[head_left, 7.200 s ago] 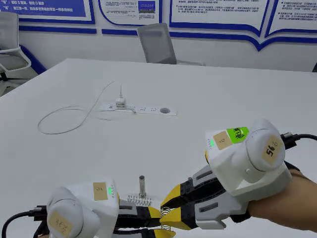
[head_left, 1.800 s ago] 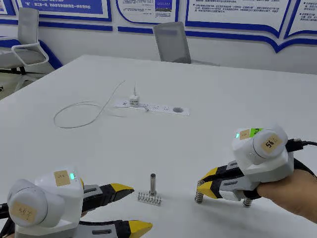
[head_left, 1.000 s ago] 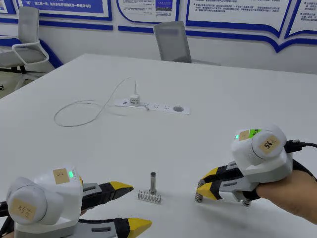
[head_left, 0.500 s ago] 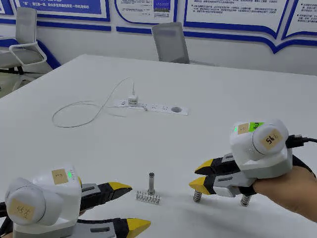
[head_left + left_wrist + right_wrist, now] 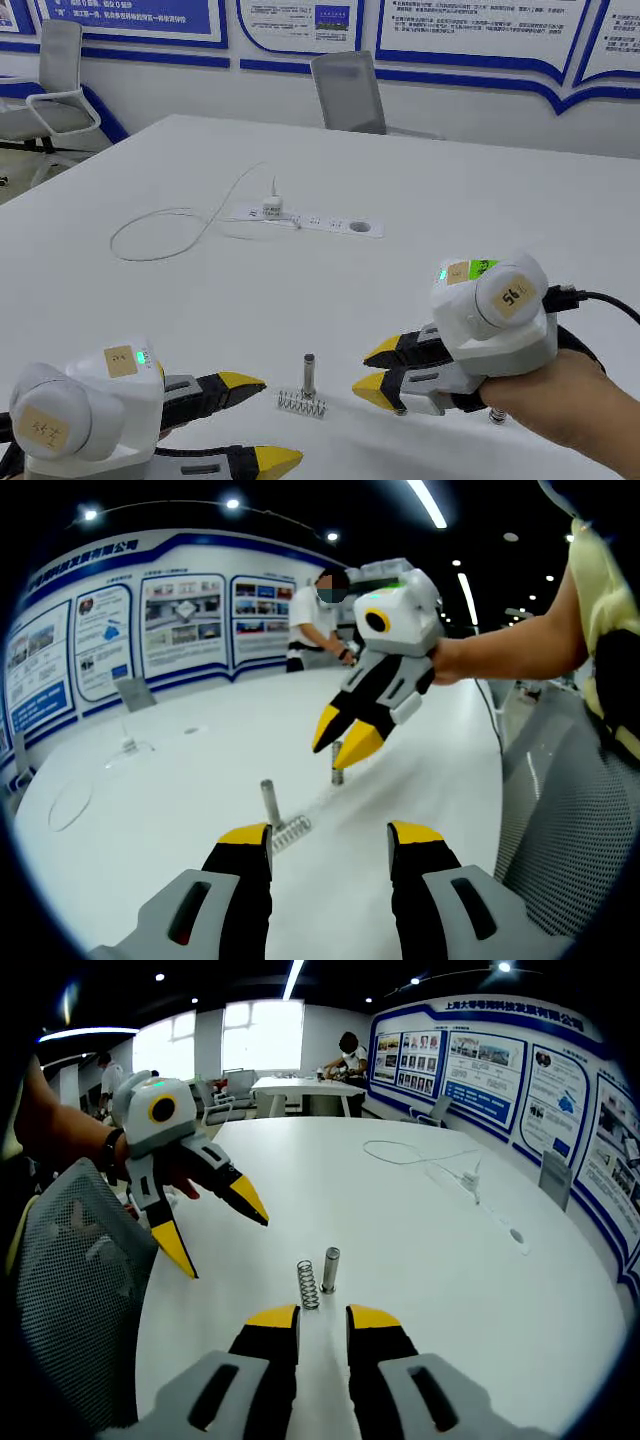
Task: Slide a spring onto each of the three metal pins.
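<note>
A bare metal pin (image 5: 309,371) stands upright on the white table (image 5: 420,200), with a loose spring (image 5: 301,404) lying flat at its foot. My left gripper (image 5: 280,420) is open and empty, just left of the spring. My right gripper (image 5: 362,370) is also open and empty, its tips a little right of the pin. In the right gripper view the pin (image 5: 329,1269) and spring (image 5: 308,1285) lie just beyond my jaws, with the left gripper (image 5: 223,1242) at the left. In the left gripper view a pin wearing a spring (image 5: 337,763) stands below the right gripper (image 5: 337,751). Another sprung pin (image 5: 492,416) peeks from under my right hand.
A white power strip (image 5: 330,225) with a plug and a looping white cable (image 5: 160,225) lies mid-table. A grey chair (image 5: 345,92) stands at the far edge. A mesh chair (image 5: 70,1290) is close behind the left gripper. People stand in the background.
My right gripper opened at the sprung pin, lifted off it and moved left toward the bare pin. The left gripper stayed open in place.
</note>
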`<state>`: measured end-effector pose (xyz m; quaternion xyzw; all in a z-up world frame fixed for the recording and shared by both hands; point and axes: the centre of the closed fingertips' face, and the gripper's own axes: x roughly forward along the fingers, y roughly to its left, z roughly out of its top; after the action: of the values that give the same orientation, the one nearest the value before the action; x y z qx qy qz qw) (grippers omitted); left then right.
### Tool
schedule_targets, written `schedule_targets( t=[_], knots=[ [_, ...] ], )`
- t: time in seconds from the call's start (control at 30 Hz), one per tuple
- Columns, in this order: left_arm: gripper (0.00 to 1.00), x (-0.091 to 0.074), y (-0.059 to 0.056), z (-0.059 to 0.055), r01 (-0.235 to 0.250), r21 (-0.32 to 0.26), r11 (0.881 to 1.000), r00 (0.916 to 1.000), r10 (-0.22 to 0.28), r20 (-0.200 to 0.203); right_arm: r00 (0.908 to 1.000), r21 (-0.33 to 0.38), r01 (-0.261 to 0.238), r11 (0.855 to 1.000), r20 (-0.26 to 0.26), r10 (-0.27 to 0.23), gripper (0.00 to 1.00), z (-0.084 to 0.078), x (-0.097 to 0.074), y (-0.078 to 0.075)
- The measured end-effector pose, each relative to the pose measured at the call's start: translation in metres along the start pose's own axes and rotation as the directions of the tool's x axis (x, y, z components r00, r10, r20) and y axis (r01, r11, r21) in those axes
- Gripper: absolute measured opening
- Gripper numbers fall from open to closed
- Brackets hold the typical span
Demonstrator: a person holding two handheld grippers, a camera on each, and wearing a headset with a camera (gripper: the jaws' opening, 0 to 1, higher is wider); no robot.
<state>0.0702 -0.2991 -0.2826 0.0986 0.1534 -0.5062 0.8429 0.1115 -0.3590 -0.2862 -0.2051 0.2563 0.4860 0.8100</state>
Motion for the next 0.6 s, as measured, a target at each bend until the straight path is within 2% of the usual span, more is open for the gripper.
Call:
schedule_targets(
  t=[0.6],
  knots=[
    [0.47,-0.002,0.001,-0.003,-0.002,-0.001,1.0,1.0,0.002,-0.006,0.9981,0.01,-0.019,1.0,-0.059,0.019,0.18,-0.011,0.04,0.015]
  ],
)
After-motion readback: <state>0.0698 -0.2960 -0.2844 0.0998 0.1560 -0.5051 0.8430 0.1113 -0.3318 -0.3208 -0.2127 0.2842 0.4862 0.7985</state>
